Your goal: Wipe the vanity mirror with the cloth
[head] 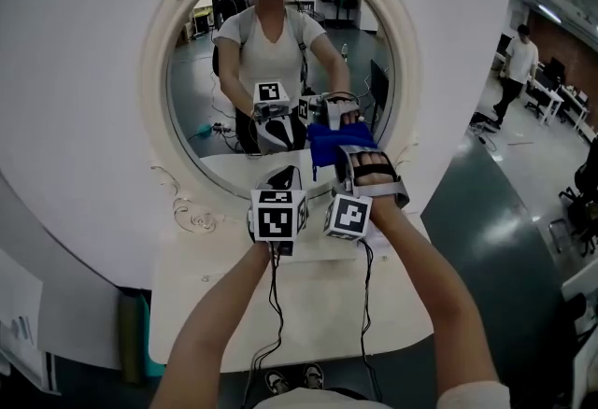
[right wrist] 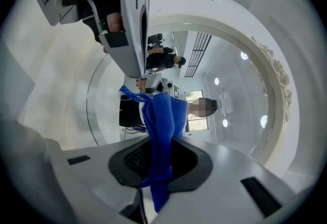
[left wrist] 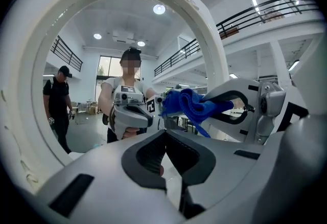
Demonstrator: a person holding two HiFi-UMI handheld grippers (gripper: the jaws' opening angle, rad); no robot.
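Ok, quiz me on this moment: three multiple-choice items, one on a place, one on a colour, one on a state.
1. Where does the cloth sit?
A. Low on the glass of the mirror, right of centre
B. At the very top of the glass
C. Folded away, out of sight

2. What colour is the cloth?
A. Red
B. Blue
C. Yellow

3. How do the jaws of the left gripper stand?
A. Together, nothing between them
B. Clamped on the cloth
C. Wide apart around the mirror's rim

Answers:
1 A: the head view shows it low on the glass, meeting its own reflection.
2 B: it is plainly blue in every view.
3 A: the left gripper view shows the pads closed and bare, while the right gripper holds the cloth.
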